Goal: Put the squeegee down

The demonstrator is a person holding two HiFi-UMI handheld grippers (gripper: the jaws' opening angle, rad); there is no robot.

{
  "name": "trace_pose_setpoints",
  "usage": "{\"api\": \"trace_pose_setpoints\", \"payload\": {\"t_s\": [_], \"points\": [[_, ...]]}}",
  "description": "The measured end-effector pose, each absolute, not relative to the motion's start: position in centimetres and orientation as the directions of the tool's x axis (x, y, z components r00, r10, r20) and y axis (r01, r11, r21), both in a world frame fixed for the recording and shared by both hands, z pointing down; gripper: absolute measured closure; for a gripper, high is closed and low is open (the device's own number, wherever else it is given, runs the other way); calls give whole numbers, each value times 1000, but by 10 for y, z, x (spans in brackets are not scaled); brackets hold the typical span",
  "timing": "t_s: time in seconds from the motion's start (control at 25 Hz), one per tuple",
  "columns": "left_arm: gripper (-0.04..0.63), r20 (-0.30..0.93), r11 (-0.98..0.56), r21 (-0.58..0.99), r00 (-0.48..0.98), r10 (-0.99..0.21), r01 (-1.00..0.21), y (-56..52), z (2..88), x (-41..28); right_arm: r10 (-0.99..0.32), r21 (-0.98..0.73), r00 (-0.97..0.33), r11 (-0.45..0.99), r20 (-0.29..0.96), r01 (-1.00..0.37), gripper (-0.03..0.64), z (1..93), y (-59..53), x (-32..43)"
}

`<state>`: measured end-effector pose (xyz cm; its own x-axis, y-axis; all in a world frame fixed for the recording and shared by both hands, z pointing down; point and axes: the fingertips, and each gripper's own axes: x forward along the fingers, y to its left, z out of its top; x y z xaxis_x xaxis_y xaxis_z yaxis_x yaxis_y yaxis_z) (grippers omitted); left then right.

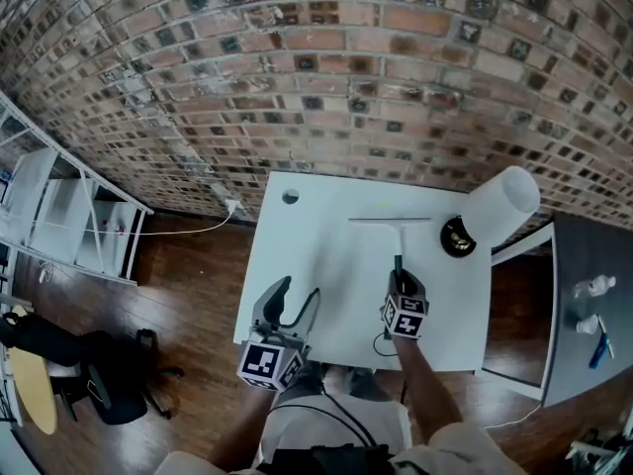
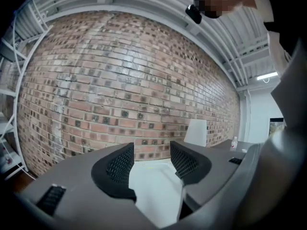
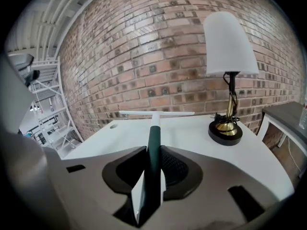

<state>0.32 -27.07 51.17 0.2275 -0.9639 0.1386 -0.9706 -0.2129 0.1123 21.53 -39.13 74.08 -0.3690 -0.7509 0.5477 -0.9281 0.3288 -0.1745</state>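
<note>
Presently the right gripper (image 3: 153,153) clamps one squeegee (image 3: 155,127) near one lamp (image 3: 229,56); the left gripper (image 2: 152,163) gapes empty.

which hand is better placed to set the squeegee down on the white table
Right. The right gripper is shut on the dark green handle of the white-bladed squeegee, over the white table. The left gripper is open and empty at the table's near edge.

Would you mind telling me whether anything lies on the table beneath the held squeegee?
Nothing visible does: the table beneath the squeegee, held in the right tool, is bare, and the lamp stands clear to its right.
</note>
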Motion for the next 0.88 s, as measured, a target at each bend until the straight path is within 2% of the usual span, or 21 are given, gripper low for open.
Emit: {"api": "trace_pose_setpoints", "payload": {"t_s": [0.2,0.6,0.72,0.8,0.88], "points": [[360,161,-174,127,194,-968,-976,-268,514,4,-720,-84,-309,331,621,-940,503,786,-429,217],[360,174,-160,112,178,-969,-981,-254,524,2,-577,28,-195,355,793,-934,499,833,-429,220],[360,160,-181,113,197,-967,-977,-257,517,5,-626,23,-189,314,757,-949,455,809,-435,223],[360,153,-200,100,214,-965,-975,-259,514,6,-668,-24,-228,300,708,-954,391,781,-435,222],[360,126,-221,93,232,-965,-971,-263,505,10,-710,-75,-284,311,644,-947,377,743,-431,218]]}}
